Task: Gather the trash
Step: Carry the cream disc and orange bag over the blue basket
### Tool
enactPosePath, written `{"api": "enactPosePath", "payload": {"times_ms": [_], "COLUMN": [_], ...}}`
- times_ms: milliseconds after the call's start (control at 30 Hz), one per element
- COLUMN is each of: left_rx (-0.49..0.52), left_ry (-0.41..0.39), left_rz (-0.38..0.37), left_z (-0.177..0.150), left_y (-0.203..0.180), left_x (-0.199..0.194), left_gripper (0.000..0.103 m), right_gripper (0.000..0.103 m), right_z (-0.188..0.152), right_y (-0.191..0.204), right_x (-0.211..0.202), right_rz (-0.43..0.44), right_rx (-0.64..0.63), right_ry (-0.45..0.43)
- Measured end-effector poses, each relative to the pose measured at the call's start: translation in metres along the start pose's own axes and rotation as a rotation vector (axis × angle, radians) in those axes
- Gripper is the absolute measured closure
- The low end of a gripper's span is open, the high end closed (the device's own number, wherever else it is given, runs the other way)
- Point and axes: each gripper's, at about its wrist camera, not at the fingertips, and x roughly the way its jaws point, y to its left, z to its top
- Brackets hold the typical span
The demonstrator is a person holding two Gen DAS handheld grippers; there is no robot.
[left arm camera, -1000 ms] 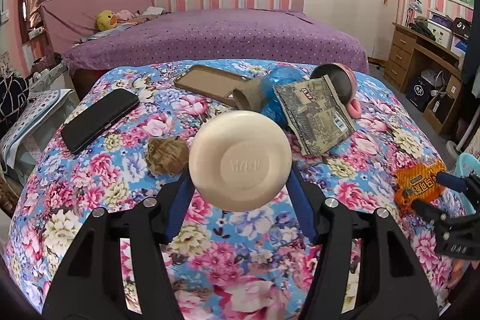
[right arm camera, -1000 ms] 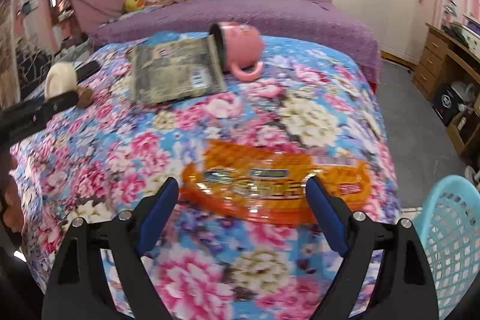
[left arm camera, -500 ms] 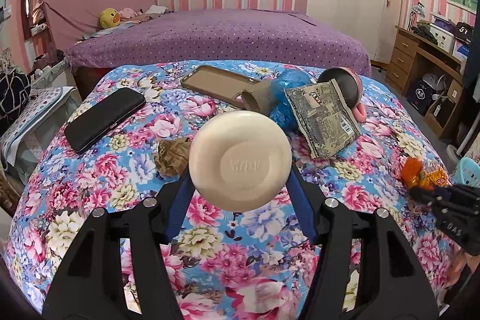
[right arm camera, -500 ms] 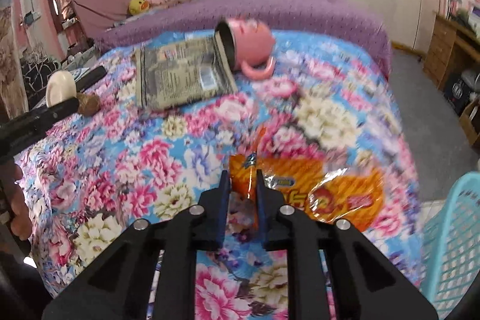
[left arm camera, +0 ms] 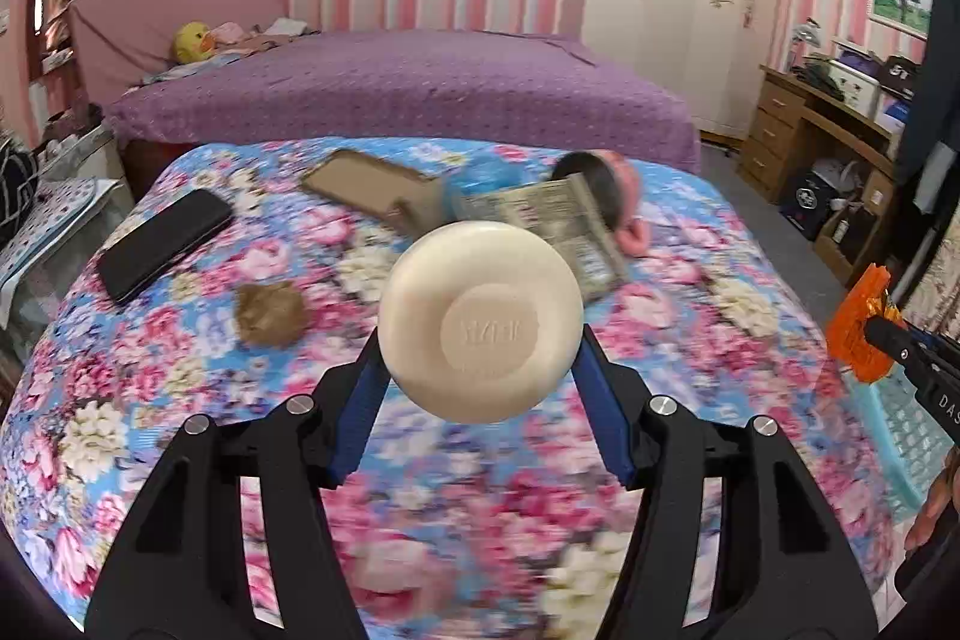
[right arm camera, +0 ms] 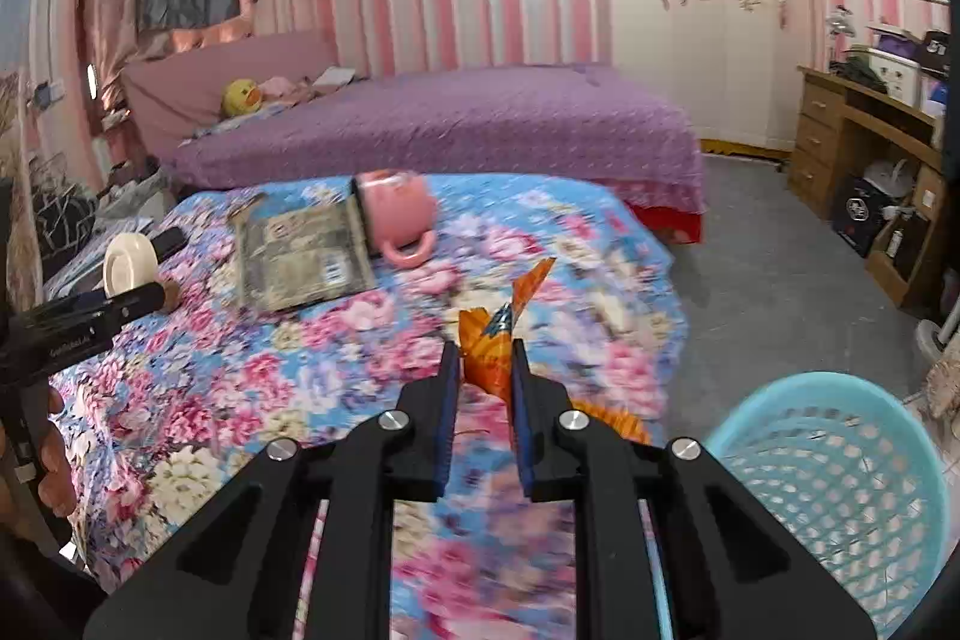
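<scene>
Above the floral cloth (right arm camera: 252,376), the right gripper's (right arm camera: 485,363) jaws pinch an orange wrapper (right arm camera: 489,340), its long axis upright.

Basket (right arm camera: 834,466) mouth is sitting open and unblocked off the bed's right edge. Floral bedspread (right arm camera: 252,388) is lying bare in front. Pink mug (right arm camera: 396,214), grey packet (right arm camera: 300,253), phone (left arm camera: 162,244) and brown wad (left arm camera: 270,313) are crowding the far half.

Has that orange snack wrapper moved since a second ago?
Yes. The orange wrapper lay flat on the flowered cloth; now it is pinched in the right gripper, lifted off the cloth, close to the blue basket.
</scene>
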Motion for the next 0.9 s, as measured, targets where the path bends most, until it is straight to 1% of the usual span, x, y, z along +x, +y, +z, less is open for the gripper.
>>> {"api": "enactPosePath", "payload": {"times_ms": [133,333,467,500,567,633,767,900], "left_rx": [0.040,0.051,0.105,0.129,0.156,0.186,0.225,0.260], "left_ry": [-0.023,0.009,0.017,0.015,0.011,0.008,0.016,0.020], "left_rz": [-0.023,-0.101,-0.148,-0.166,-0.185,-0.214,-0.259,-0.290], "left_z": [-0.002,-0.013,-0.021,-0.025,-0.028,-0.034,-0.042,-0.049], "left_y": [-0.036,-0.095,-0.141,-0.157,-0.176,-0.199,-0.234,-0.265], "left_x": [-0.007,-0.002,-0.003,-0.005,-0.007,-0.010,-0.013,-0.015], "left_gripper": [0.044,0.044,0.044,0.044,0.044,0.044,0.044,0.044], "right_gripper": [0.086,0.086,0.086,0.086,0.086,0.086,0.086,0.086], "right_z": [-0.003,-0.016,-0.028,-0.030,-0.037,-0.043,-0.052,-0.058], "right_y": [-0.033,-0.083,-0.116,-0.121,-0.140,-0.153,-0.179,-0.192], "right_x": [-0.020,-0.043,-0.055,-0.056,-0.061,-0.064,-0.074,-0.076], "right_rz": [-0.035,-0.098,-0.149,-0.157,-0.181,-0.202,-0.238,-0.266], "right_rx": [0.027,0.076,0.104,0.109,0.129,0.147,0.185,0.200], "right_ry": [-0.020,-0.031,-0.023,-0.020,-0.011,-0.008,-0.010,-0.005]}}
